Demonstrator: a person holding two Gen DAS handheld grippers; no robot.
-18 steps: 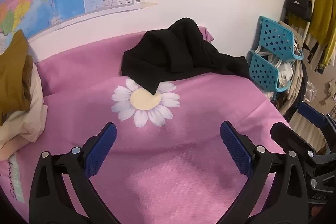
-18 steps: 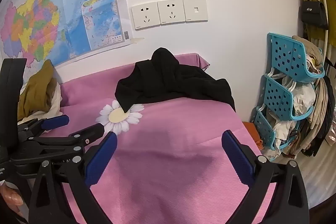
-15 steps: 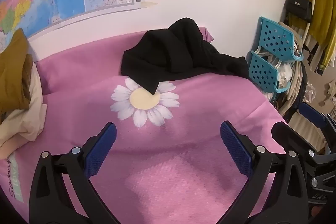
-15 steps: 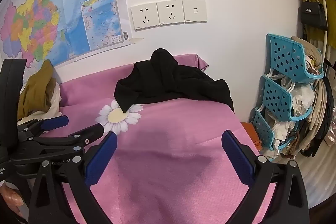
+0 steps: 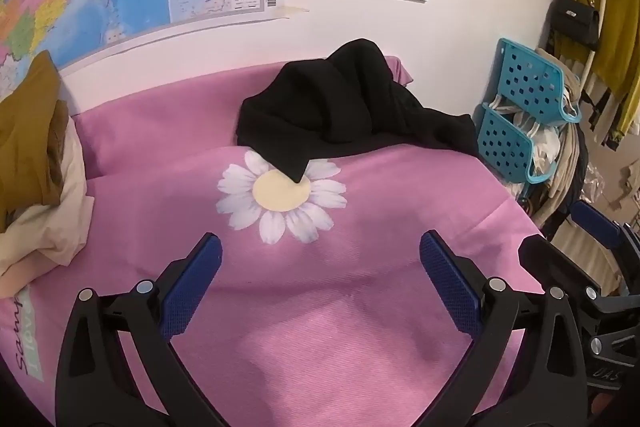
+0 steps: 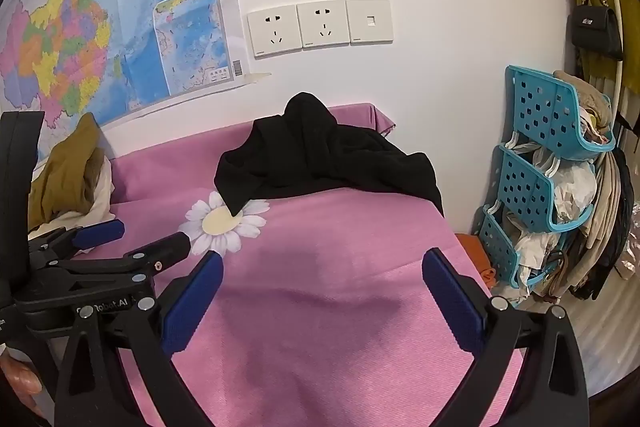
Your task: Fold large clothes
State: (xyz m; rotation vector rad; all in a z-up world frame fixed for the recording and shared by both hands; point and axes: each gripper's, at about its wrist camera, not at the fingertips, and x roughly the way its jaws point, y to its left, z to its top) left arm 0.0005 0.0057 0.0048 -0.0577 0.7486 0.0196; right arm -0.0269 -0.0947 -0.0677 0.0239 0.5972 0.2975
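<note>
Looking through the left wrist view, I had the left gripper (image 5: 320, 267) spread wide, empty; the black garment (image 5: 344, 115) lay heaped at 12 o'clock against the wall. I judged its loose corner the best pinch. Through the right wrist view, the right gripper (image 6: 322, 279) was equally spread; open pink bedspread (image 6: 340, 299) lay ahead, its edge dropping away at 3 o'clock.

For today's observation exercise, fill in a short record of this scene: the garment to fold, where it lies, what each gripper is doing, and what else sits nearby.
garment: black garment, crumpled in a heap
place: far end of the pink sheet, against the wall; one corner overlaps the daisy print
left gripper: open, empty, short of the garment
right gripper: open, empty, short of the garment
other clothes: brown and cream pile at the left
beside the bed: blue baskets
wall: map, sockets
</note>
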